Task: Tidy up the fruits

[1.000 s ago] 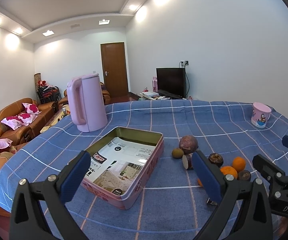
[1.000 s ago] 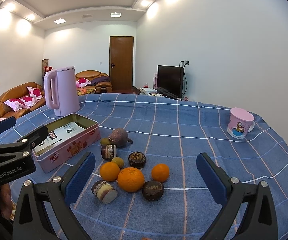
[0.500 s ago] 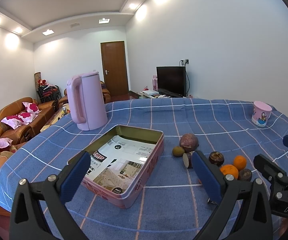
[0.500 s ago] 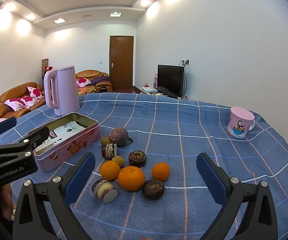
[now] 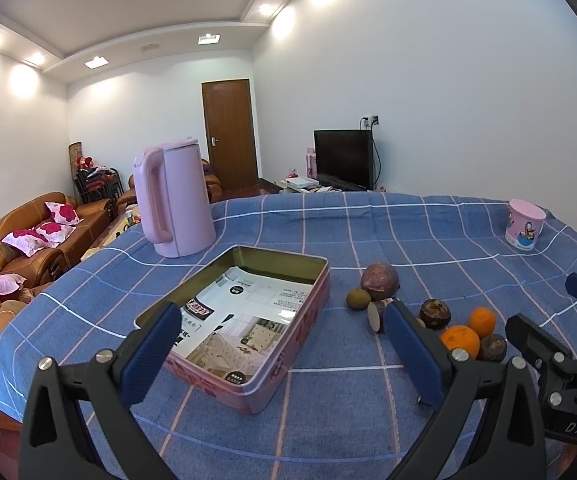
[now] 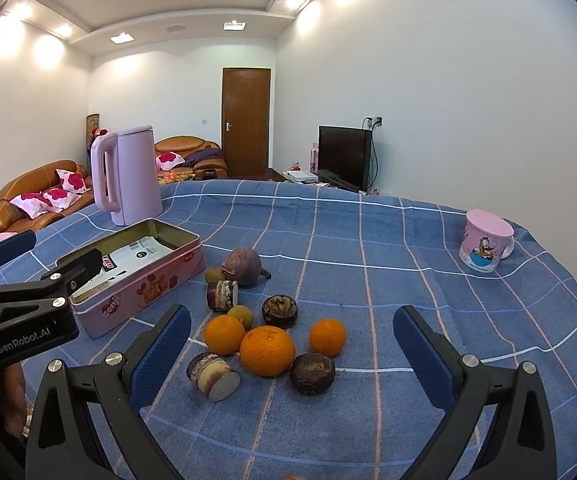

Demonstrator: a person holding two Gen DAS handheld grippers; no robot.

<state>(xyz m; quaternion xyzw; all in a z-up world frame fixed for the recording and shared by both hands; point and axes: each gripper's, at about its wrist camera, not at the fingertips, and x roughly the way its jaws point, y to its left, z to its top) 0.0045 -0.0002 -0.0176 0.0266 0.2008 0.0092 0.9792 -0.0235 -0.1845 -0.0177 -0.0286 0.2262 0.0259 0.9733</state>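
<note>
A pile of fruit lies on the blue checked tablecloth: a big orange (image 6: 267, 350), two smaller oranges (image 6: 223, 334), dark round fruits (image 6: 312, 373), cut pieces (image 6: 213, 376) and a purple round fruit (image 6: 244, 266). An open pink tin (image 5: 244, 320) with printed paper inside stands left of the fruit. My left gripper (image 5: 280, 354) is open and empty, held over the tin's near end. My right gripper (image 6: 290, 354) is open and empty, just in front of the fruit pile. The left gripper also shows in the right wrist view (image 6: 28, 280).
A pink kettle (image 5: 172, 204) stands behind the tin. A pink cartoon mug (image 6: 486, 248) stands at the far right of the table. Brown sofas with pink cushions, a door and a TV are beyond the table.
Both grippers have drifted slightly lower and nearer the table. Both stay open and nothing on the table has moved.
</note>
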